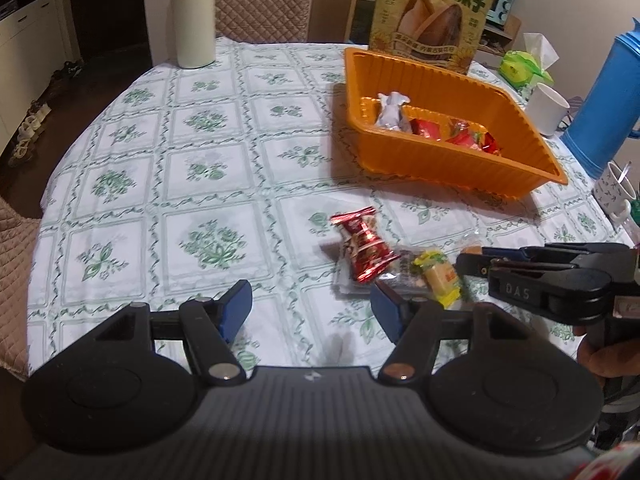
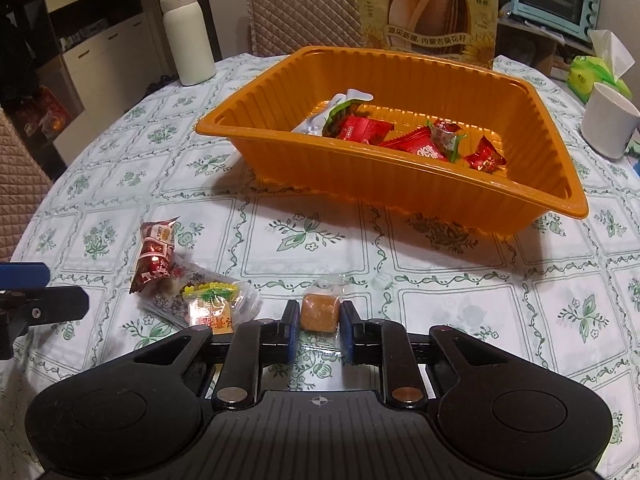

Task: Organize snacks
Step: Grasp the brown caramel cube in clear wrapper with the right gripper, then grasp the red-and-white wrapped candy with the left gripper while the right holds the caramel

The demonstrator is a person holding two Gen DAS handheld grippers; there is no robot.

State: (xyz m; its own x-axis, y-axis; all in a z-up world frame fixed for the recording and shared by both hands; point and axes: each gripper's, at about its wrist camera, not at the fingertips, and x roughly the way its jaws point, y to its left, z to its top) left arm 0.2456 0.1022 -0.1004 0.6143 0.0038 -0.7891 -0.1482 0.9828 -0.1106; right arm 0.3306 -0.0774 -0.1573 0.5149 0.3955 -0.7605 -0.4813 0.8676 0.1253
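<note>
An orange tray [image 1: 404, 70] [image 2: 400, 188] holds several wrapped snacks. On the tablecloth lie a red wrapped candy [image 1: 366, 246] [image 2: 156, 256], a clear dark-speckled packet [image 2: 176, 300] and a yellow candy [image 1: 440, 278] [image 2: 210, 306]. My right gripper [image 2: 319, 330] is shut on a brown candy in a clear wrapper [image 2: 319, 311], low over the table; it also shows in the left wrist view [image 1: 476, 264]. My left gripper [image 1: 310, 312] is open and empty, just left of the loose snacks.
A sunflower seed bag [image 1: 434, 12] stands behind the tray. A white bottle [image 1: 192, 16] stands at the back left. A white cup [image 1: 550, 108], a tissue pack [image 1: 524, 66], a blue thermos [image 1: 608, 100] and a patterned mug [image 1: 614, 192] stand at the right.
</note>
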